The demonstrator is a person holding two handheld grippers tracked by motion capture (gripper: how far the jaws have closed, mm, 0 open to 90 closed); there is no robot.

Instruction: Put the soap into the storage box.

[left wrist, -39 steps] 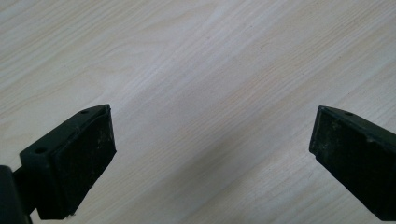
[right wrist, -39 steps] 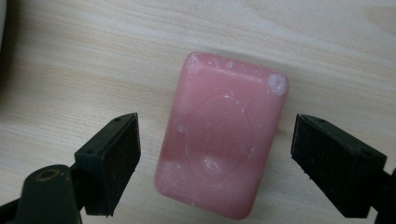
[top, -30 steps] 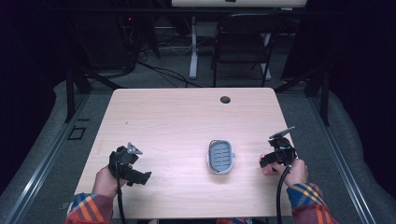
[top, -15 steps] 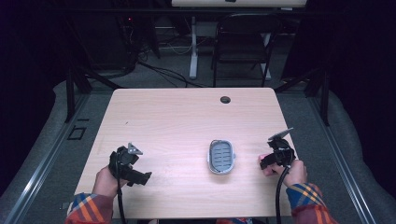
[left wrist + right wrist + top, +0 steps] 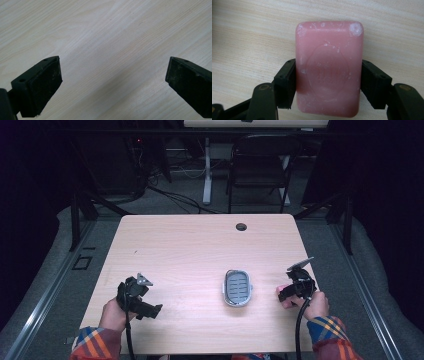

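Right gripper (image 5: 292, 289) has edged left toward grey oval soap dish (image 5: 237, 288), jaws clamped on pink rectangular soap bar (image 5: 329, 72). Left gripper (image 5: 112, 82) idle, jaws wide. Bar prob. not yet in dish.

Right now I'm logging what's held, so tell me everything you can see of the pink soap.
The soap is a pink rectangular bar with rounded corners, matte and waxy-looking, with whitish scuffs along its top edge and a white patch on one corner. An oval with faint, unreadable lettering is pressed into its face. The right claw clamps its two long sides, one jaw on each. It sits over the table, right of the dish; whether it rests on the wood is unclear.
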